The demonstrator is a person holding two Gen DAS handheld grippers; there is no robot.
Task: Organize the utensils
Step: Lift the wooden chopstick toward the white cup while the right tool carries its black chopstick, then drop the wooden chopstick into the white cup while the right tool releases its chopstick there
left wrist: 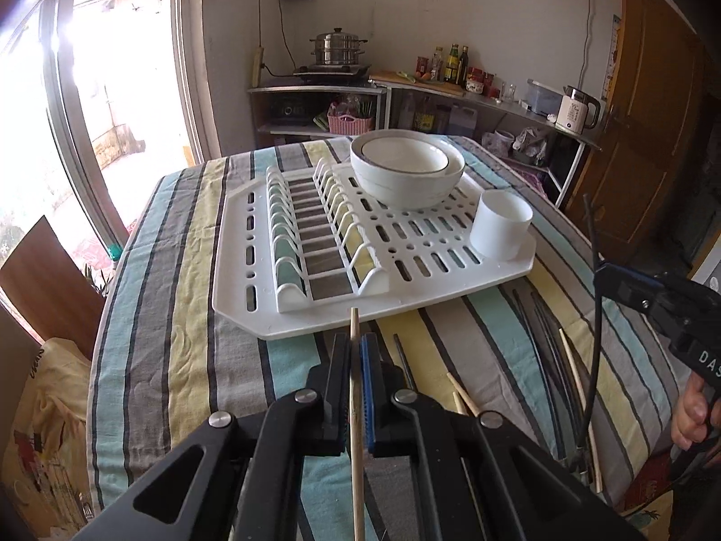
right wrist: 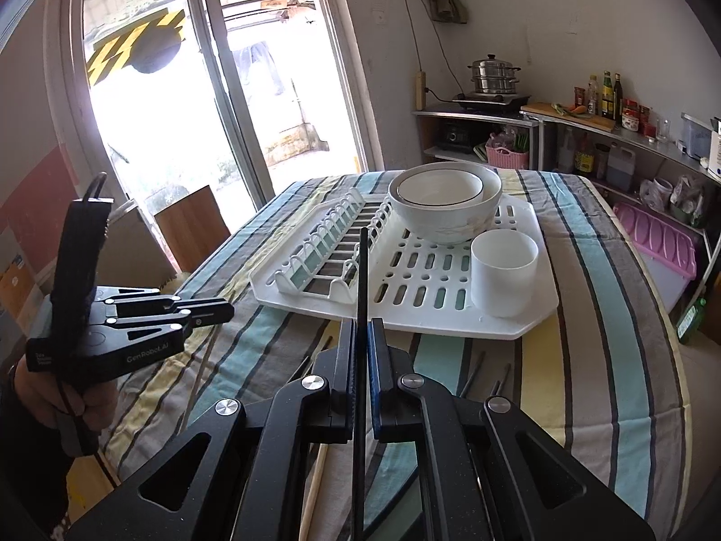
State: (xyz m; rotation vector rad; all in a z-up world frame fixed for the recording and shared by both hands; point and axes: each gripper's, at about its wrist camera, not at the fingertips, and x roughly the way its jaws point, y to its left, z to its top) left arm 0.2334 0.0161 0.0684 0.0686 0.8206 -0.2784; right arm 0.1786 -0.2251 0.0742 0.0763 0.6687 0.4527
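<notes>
My left gripper [left wrist: 356, 345] is shut on a pale wooden chopstick [left wrist: 357, 428] that runs up between its pads and pokes out toward the white dish rack [left wrist: 288, 329]. My right gripper [right wrist: 360, 331] is shut on a black chopstick [right wrist: 362, 279], its tip reaching over the dish rack [right wrist: 405, 322]. Both grippers hover above the striped tablecloth, in front of the rack. A white cup [left wrist: 500, 225] [right wrist: 504, 270] stands at the rack's near right corner. Two nested white bowls [left wrist: 405, 171] [right wrist: 444, 207] sit behind it.
Loose wooden chopsticks [left wrist: 464, 399] and black chopsticks [right wrist: 473, 374] lie on the tablecloth [left wrist: 180, 315] in front of the rack. The right gripper [left wrist: 631, 291] shows at the right edge, a hand on its handle. Shelves with pots and bottles line the far wall.
</notes>
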